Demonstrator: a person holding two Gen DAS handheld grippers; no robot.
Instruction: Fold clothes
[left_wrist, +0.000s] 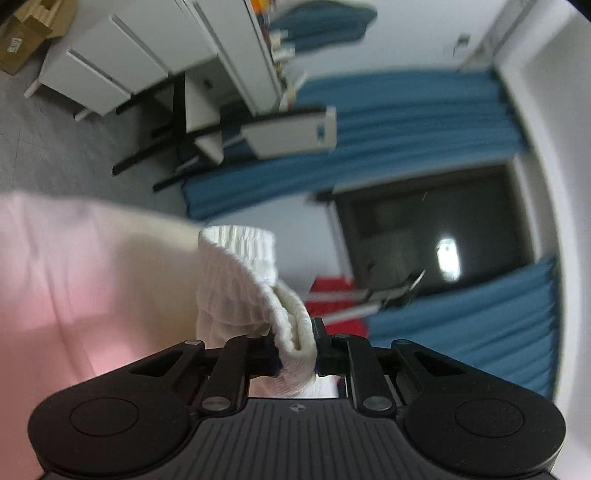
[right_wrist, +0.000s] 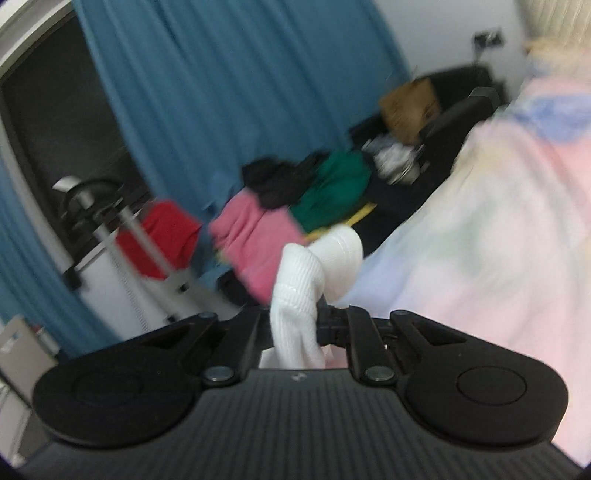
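Note:
A pastel pink, cream and pale blue sweater (left_wrist: 74, 280) with white ribbed trim is held up in the air by both grippers. My left gripper (left_wrist: 297, 350) is shut on a white ribbed edge (left_wrist: 240, 269) of it; the body of the garment hangs away to the left in that view. My right gripper (right_wrist: 295, 325) is shut on another white ribbed edge (right_wrist: 310, 273), and the sweater (right_wrist: 480, 236) spreads to the right and fills that side. The fingertips of both grippers are hidden by the cloth.
Both views are tilted and blurred. Blue curtains (left_wrist: 406, 110) and a dark window (left_wrist: 436, 236) lie ahead, white drawers (left_wrist: 122, 59) and a cardboard box (left_wrist: 26, 33) at upper left. A pile of pink (right_wrist: 255, 236), green (right_wrist: 336, 188), black and red (right_wrist: 159, 236) clothes lies on dark furniture.

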